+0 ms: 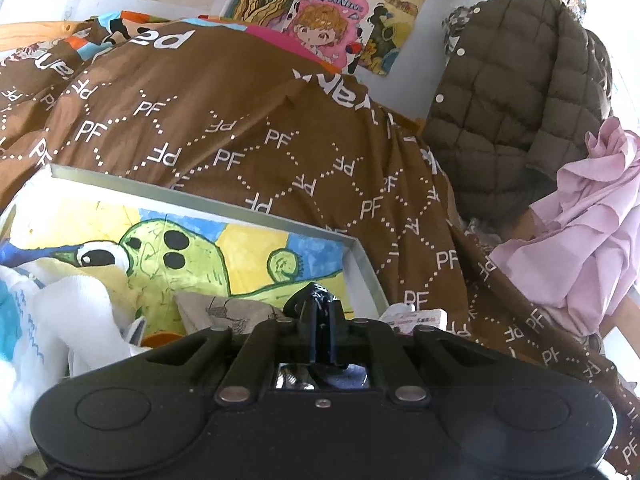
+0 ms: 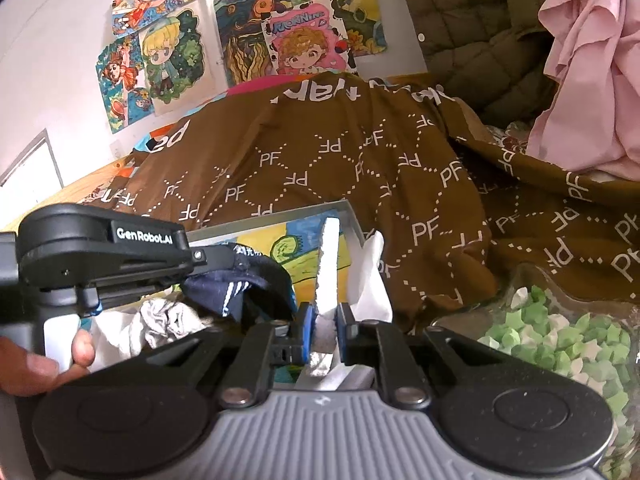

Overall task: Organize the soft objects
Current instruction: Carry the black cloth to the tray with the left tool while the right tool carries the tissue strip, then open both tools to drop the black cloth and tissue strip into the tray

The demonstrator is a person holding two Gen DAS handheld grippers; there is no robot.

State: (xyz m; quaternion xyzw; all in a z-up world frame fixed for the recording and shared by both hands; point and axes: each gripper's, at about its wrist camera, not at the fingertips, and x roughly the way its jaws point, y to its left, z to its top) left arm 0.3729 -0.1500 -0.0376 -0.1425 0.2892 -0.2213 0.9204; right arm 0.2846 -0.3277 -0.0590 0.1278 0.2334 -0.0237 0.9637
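Left wrist view first, and we go left to right. On the far left we've got a pile of white socks (image 1: 68,320) with blue trim lying in a shallow white box (image 1: 362,258) whose bottom is covered by a cartoon drawing of a green creature (image 1: 168,256). Just right of the socks there's a beige printed cloth (image 1: 228,312). In the middle, the left gripper (image 1: 320,320) has its jaws pinched shut on a dark navy sock (image 1: 316,294), which sticks up just past the fingertips, over the box. Behind the box is a brown bedcover (image 1: 240,128) printed with "PF" letters. Further right we see an olive quilted jacket (image 1: 516,120) and then a pink garment (image 1: 592,240) at the edge.

In the right wrist view, at the far left a hand (image 2: 44,364) holds the left gripper (image 2: 240,256), and the navy sock (image 2: 236,288) hangs from its tips above a crumpled grey-white cloth (image 2: 168,320) in the box (image 2: 348,216). In the middle, the right gripper (image 2: 325,328) stands narrow, clamped on a white sock (image 2: 329,264) that stands upright between the blue pads (image 2: 306,328). Just beside it on the right there's another white cloth piece (image 2: 370,276) at the box's edge. The brown bedcover (image 2: 360,160) fills the middle ground, with anime drawings (image 2: 168,56) taped on the wall above. On the far right we see a clear container of green and white paper stars (image 2: 560,340), and up top the quilted jacket (image 2: 472,20) and pink garment (image 2: 592,60).
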